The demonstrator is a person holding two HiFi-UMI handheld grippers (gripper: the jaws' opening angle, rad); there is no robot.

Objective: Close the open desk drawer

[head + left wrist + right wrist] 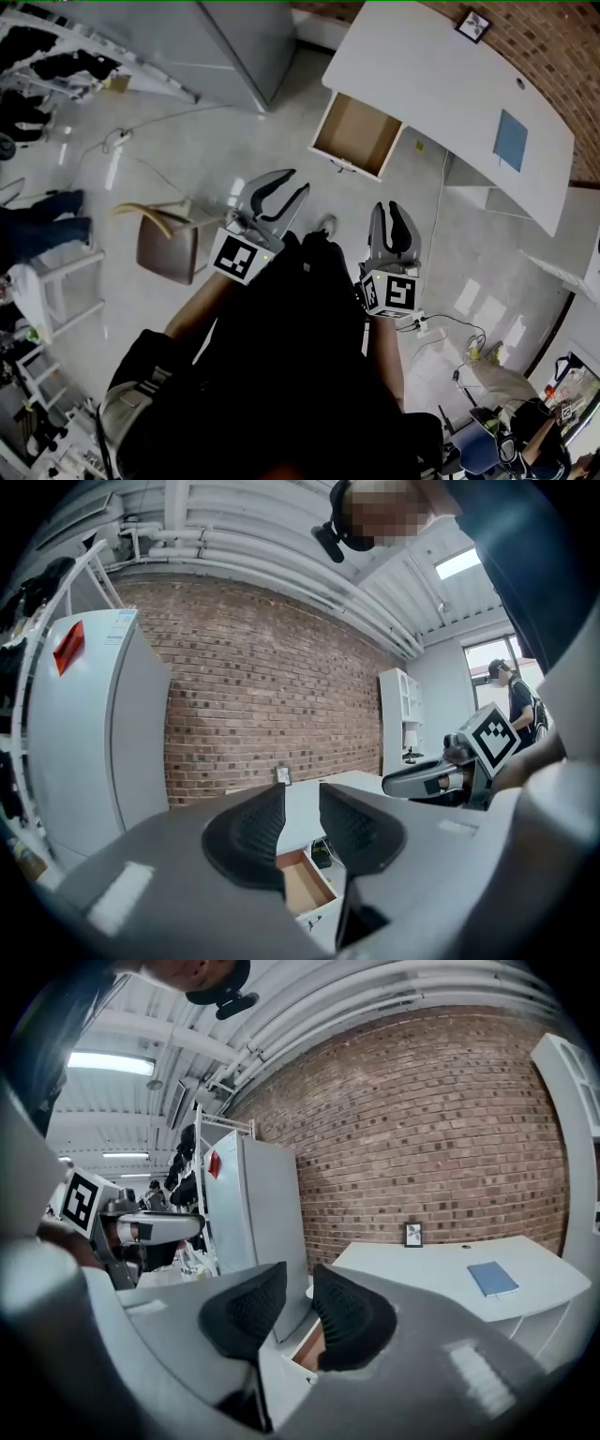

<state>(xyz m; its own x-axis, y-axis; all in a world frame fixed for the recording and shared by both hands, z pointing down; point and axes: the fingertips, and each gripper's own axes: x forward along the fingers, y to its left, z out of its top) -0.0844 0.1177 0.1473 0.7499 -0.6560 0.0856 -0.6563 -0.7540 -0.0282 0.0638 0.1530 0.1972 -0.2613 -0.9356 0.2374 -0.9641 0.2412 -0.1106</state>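
1. Two hand-held grippers, one in each of the person's hands, held out side by side in front of the body.
   - Left hand-held gripper (pixel 300 181): released. A narrow gap shows between its ribbed pads, with nothing in it.
   - Right hand-held gripper (pixel 390 208): also released and empty.
   - We judge that both point toward the desk because the work lies that way, and that neither has a use until it gets there.
2. One desk drawer (pixel 356 134), the task's thing.
   - It stands pulled out from under the near edge of the white surface (pixel 441 84).
   - Its brown inside is bare as far as we can tell.
   - Its front panel and handle (pixel 342 166) face the person.
   - It is well apart from both hand-held grippers and untouched.
3. One white surface with a curved top, set against the brick wall (pixel 525 47).
   - It carries a blue notebook (pixel 511 141) toward its right end.
   - A small framed picture (pixel 473 23) stands at the back by the wall.
4. One tall pale cabinet (pixel 234 37), possibly a refrigerator, on the floor to the left of the surface.
5. One brown chair (pixel 169 248) on the floor at the left, clear of the line to the drawer.
6. Status, by our judgement: closing has not yet begun.
   - The next move calls for jaw tips set against the middle of the front panel, then a straight push toward the desk.
   - An off-centre push could skew the drawer in its runners.
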